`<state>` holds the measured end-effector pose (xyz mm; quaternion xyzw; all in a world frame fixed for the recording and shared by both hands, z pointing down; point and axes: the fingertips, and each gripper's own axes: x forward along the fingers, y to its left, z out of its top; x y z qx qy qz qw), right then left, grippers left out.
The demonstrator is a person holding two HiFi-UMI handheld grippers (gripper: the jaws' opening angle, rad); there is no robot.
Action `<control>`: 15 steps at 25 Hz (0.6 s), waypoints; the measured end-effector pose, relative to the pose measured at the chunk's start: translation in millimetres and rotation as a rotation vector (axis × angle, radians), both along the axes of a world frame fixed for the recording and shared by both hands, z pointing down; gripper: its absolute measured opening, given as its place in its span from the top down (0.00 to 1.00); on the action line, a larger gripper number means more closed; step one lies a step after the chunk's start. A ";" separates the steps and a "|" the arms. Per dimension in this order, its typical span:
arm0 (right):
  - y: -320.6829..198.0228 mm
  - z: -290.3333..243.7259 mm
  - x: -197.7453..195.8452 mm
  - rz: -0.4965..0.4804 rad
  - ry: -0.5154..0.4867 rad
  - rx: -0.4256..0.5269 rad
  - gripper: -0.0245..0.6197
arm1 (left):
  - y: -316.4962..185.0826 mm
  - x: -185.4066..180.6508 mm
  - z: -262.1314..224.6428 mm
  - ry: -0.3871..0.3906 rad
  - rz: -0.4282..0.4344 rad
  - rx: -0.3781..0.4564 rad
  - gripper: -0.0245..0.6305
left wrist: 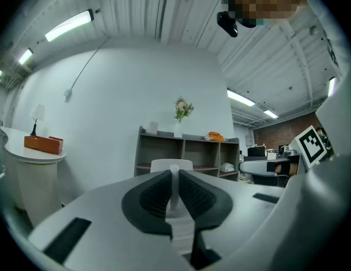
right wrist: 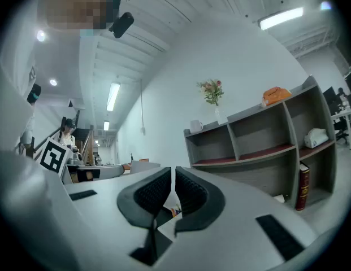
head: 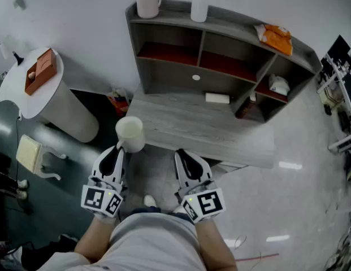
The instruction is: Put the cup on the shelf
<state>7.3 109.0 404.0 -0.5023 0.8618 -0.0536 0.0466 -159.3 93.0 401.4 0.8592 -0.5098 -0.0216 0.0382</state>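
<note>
A white cup [head: 130, 133] hangs over the near left corner of the grey desk [head: 220, 131]. My left gripper [head: 120, 147] is shut on a thin white part at its side. In the left gripper view the cup [left wrist: 171, 165] shows just past the jaws, which pinch that white strip. My right gripper [head: 180, 153] is shut with nothing in it, held beside the left one before the desk's front edge. The grey shelf [head: 220, 44] with red-lined compartments stands at the back of the desk, and it also shows ahead in the right gripper view [right wrist: 260, 134].
On top of the shelf stand another white mug [head: 148, 5], a vase with flowers [head: 199, 7] and an orange bag [head: 275, 37]. A white roll [head: 217, 98] lies on the desk, and a book [head: 246, 107] leans in a low compartment. A round white table [head: 17, 92] with an orange box [head: 39, 71] is at the left.
</note>
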 end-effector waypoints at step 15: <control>-26.1 5.5 -60.7 0.056 0.022 -0.022 0.91 | -29.0 -52.2 -1.4 0.040 0.098 0.005 0.89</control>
